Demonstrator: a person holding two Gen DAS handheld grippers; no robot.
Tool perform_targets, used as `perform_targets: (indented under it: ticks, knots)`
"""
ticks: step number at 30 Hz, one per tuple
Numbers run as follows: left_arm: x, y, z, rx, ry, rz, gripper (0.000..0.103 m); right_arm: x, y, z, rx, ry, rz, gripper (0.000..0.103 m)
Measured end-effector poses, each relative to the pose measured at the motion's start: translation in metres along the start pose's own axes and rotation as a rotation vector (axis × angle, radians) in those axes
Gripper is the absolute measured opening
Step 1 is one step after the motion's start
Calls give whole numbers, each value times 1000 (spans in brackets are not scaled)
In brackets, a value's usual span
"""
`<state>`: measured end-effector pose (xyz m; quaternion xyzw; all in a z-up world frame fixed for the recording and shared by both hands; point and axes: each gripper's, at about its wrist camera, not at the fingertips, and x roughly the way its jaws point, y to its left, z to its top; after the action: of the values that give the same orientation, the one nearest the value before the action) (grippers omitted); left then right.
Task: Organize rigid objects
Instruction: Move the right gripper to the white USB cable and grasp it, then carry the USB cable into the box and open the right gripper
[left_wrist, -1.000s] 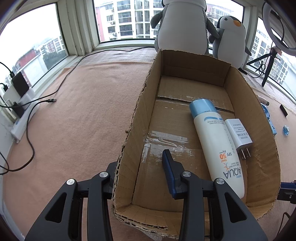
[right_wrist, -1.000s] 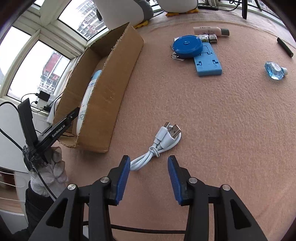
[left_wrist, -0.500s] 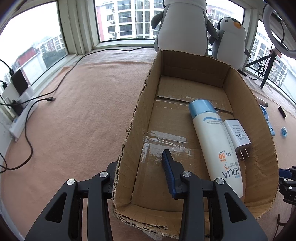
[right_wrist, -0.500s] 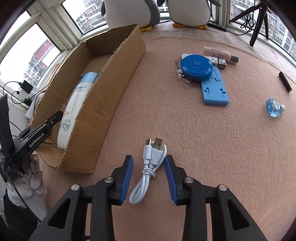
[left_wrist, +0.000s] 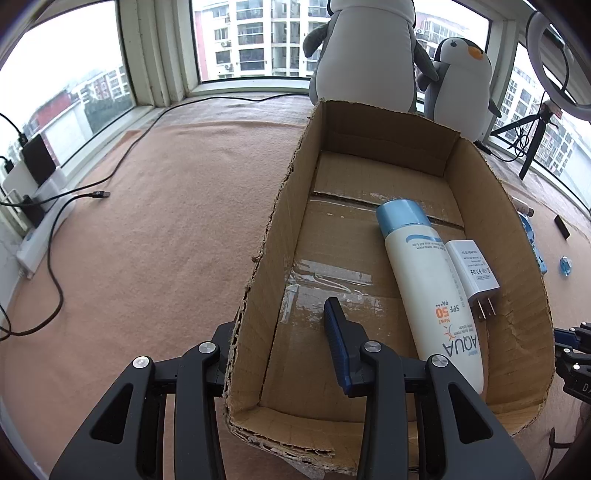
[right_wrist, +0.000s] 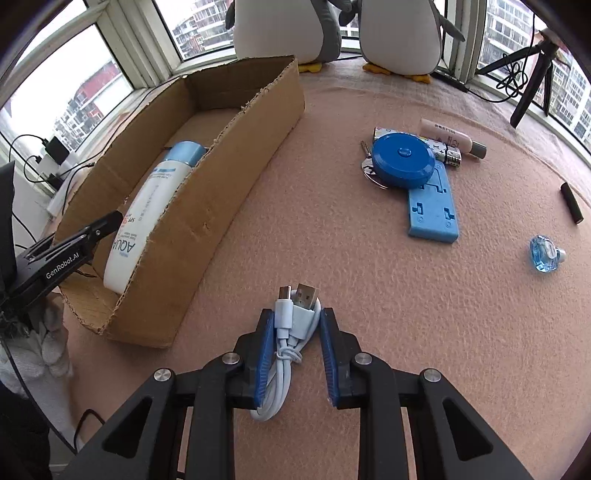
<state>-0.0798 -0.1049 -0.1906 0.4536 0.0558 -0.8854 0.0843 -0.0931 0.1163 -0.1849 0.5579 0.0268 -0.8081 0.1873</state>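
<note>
The cardboard box (left_wrist: 369, 236) lies bare left of the sunscreen bottle (left_wrist: 428, 280) (the box wall (left_wrist: 258, 273) splits the left claw (left_wrist: 277, 343)).

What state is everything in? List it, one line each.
Cardboard box: open-topped, upright.
Sunscreen bottle: capped, lying inside box.
Charger: lying beside bottle, unplugged.
USB cable: coiled, tied, on cloth.
Left gripper: open, jaws straddling box wall.
Right gripper: jaws flanking cable; grip unclear.

Home bay-window nook, plush penguins (left_wrist: 369, 55), high-rise view, carpet (left_wrist: 166, 221)

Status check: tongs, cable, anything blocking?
Right tongs open, straddling cable on the mat. Left tongs open, straddling box wall. Nothing blocking.
</note>
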Motion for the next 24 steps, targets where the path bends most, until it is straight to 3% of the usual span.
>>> perform_targets:
  ticks: [10, 24]
  knots:
    - [0, 0, 0, 0, 0, 0, 36, -20, -7, 4, 47, -61, 44, 22]
    - [0, 0, 0, -1, 0, 0, 36, -74, 23, 57, 0, -239, 129, 22]
